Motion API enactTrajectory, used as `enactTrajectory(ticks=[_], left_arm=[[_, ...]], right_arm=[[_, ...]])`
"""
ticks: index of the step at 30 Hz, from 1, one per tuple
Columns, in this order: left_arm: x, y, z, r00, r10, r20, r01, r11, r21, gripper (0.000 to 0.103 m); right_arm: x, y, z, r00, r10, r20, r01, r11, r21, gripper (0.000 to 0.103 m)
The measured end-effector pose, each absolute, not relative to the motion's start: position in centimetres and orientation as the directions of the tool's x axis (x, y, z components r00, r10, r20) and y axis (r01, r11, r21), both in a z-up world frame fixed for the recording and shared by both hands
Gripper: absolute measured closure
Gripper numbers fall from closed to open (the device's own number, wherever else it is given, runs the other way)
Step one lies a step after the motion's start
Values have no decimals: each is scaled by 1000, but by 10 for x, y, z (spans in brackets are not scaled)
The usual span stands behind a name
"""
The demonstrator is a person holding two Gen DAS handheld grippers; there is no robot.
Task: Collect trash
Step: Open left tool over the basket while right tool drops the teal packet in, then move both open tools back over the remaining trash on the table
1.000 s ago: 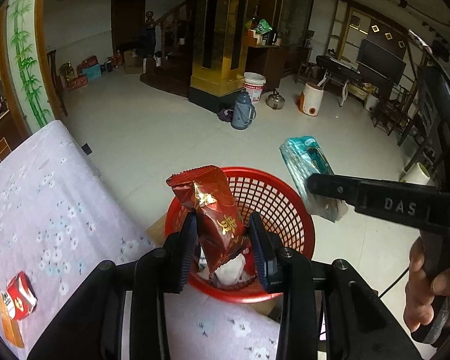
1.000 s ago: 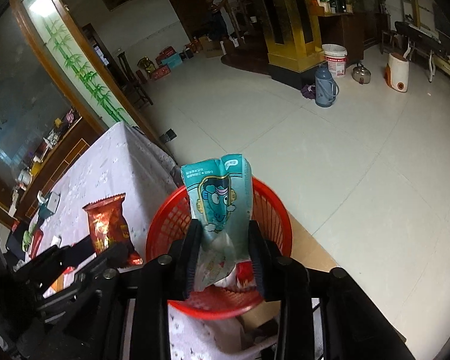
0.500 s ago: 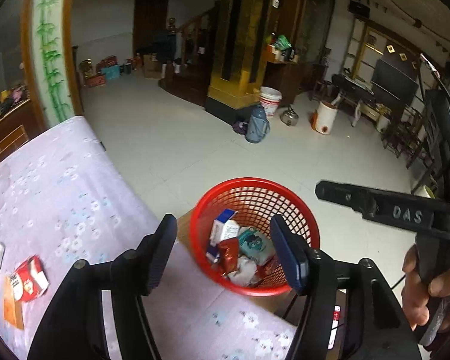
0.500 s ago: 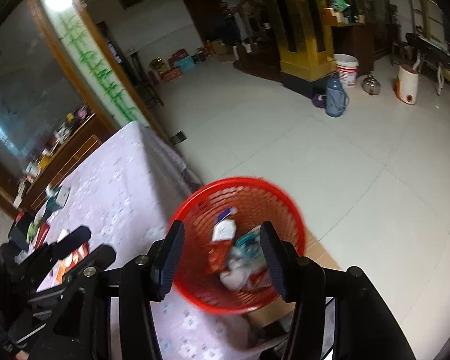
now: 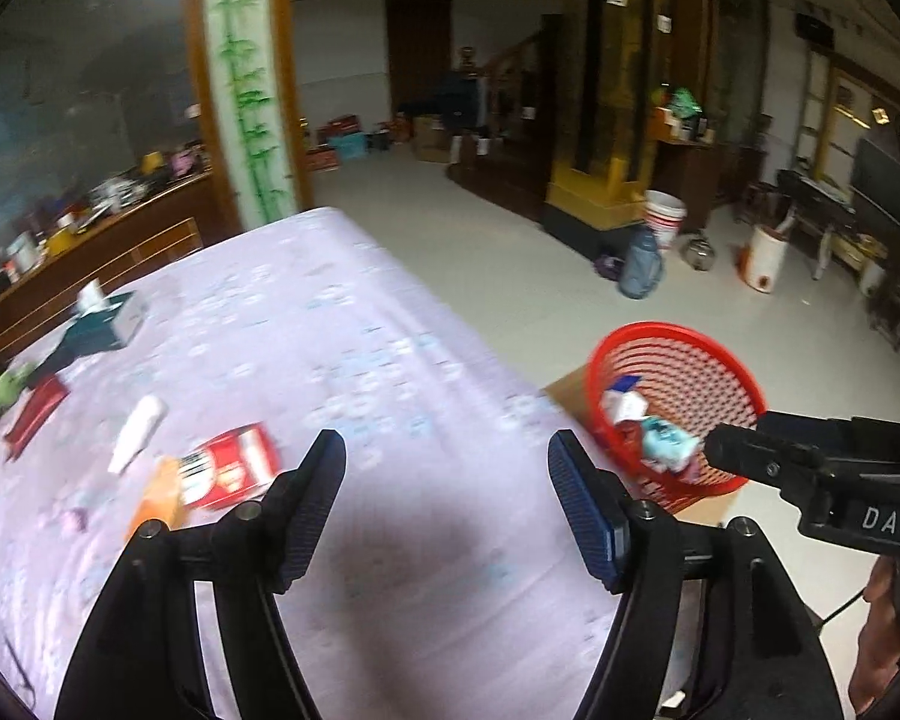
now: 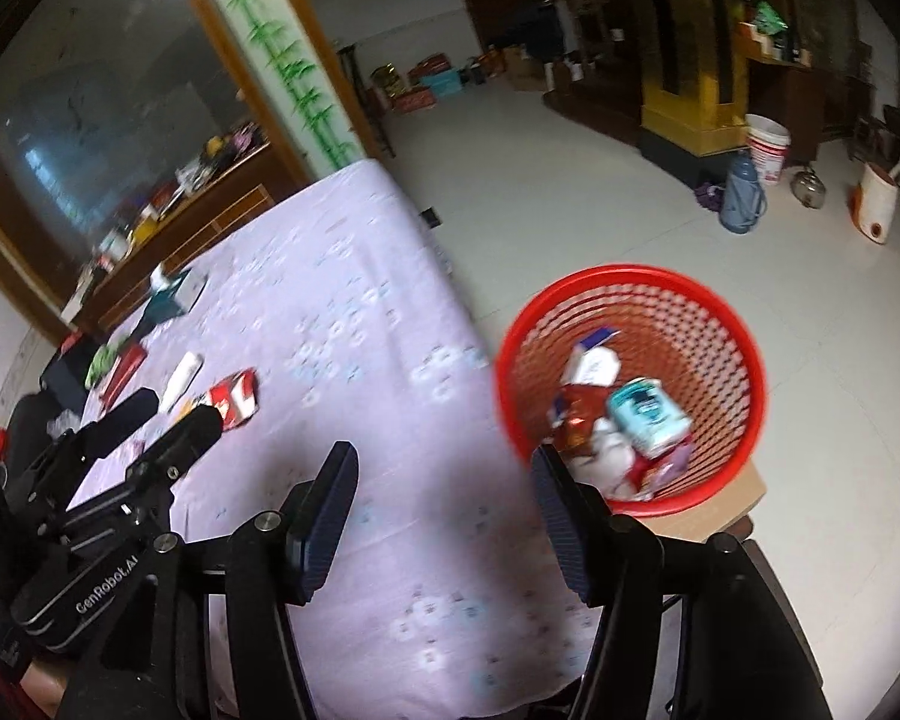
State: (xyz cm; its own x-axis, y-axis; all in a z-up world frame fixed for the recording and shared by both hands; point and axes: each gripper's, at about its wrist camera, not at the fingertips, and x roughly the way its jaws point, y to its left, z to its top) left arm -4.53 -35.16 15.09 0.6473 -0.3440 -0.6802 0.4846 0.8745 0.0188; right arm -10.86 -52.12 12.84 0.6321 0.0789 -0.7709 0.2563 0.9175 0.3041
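Observation:
A red mesh basket [image 5: 690, 342] [image 6: 630, 282] stands on a low stand off the table's right edge. Inside it lie the red snack bag [image 6: 576, 414], the teal packet [image 6: 648, 417] [image 5: 666, 441] and other wrappers. My left gripper [image 5: 447, 501] is open and empty above the lilac tablecloth [image 5: 342, 348]. My right gripper [image 6: 444, 507] is open too, over the cloth [image 6: 342, 324] just left of the basket. On the table remain a red-and-white packet [image 5: 228, 474] [image 6: 234, 399], an orange wrapper [image 5: 159, 495] and a white tube [image 5: 135, 432] [image 6: 180, 381].
A teal tissue box [image 5: 105, 321], a dark red packet [image 5: 36, 411] and green scraps [image 5: 6, 387] sit at the table's far left. Across the tiled floor stand a blue thermos [image 5: 639, 267], a white bucket [image 5: 663, 219] and a kettle [image 5: 699, 249].
A second ago each gripper held a packet over the basket; both let go and the packets now lie inside. Both grippers have swung left, back over the table.

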Motion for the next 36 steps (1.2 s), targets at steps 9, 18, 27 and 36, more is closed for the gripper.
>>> enactTrajectory(ticks=[9,18,27,36], left_arm=[[-45,-281,148,669,-269,-693,379,926,6,34],[-50,-230,147,675,-224,-703,312,950,-3,34],[-48,-189,140,667,-197,-719,262,965,-20,34],[-36,-157,128,641,-186,-745,248,968,-28,34]], right_arm=[[-94,-465,129,619,122,-776,173,943,286,39],[-83,-418,128,602,164,-781,102,955,279,39],[-75,-377,122,577,191,-794,57,960,273,39],[-62,-347,113,556,207,-805,46,959,278,39]])
